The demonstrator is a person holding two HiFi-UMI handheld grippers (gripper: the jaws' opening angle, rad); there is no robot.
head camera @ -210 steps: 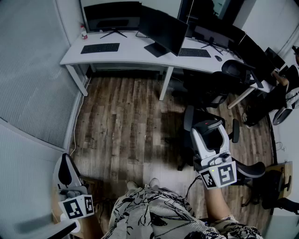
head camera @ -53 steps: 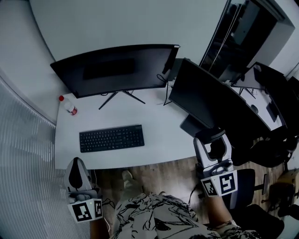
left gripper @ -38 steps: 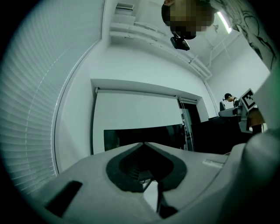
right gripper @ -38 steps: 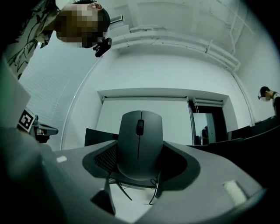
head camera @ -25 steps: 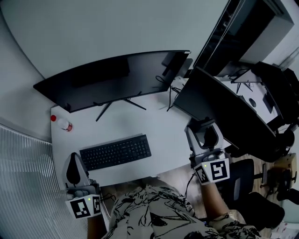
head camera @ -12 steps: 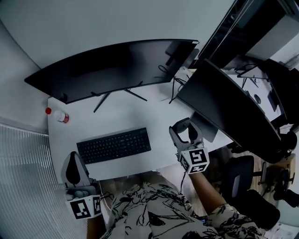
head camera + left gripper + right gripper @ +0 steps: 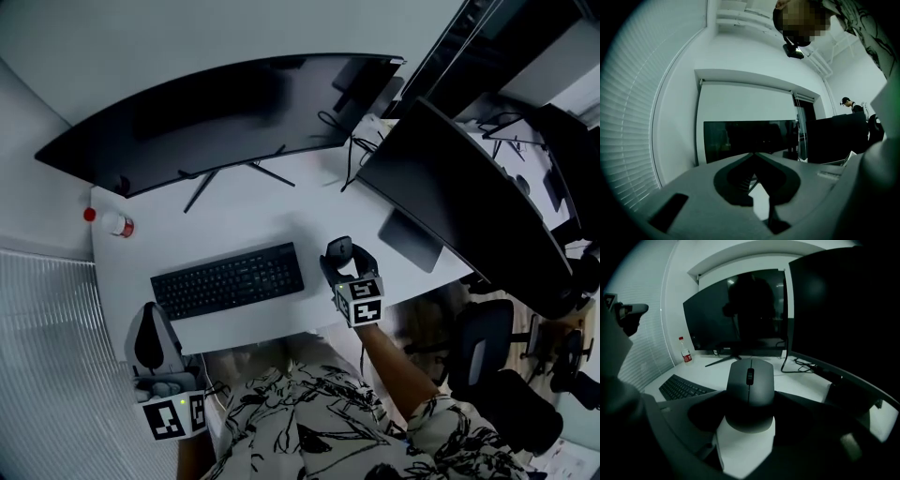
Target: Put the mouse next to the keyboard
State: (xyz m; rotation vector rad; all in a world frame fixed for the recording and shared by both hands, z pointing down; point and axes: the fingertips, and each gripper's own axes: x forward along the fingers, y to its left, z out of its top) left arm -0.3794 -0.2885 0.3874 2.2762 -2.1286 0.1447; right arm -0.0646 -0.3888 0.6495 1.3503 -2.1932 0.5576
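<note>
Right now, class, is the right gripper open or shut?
The right gripper is shut on the mouse: its own view shows both jaws against the mouse's sides.

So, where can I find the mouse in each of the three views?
Head view: the mouse is near the middle, just right of the keyboard, in the right tongs.
Right gripper view: in the centre, between the tongs.
Left gripper view: not in it.
Shared landmark: the curved monitor.
</note>
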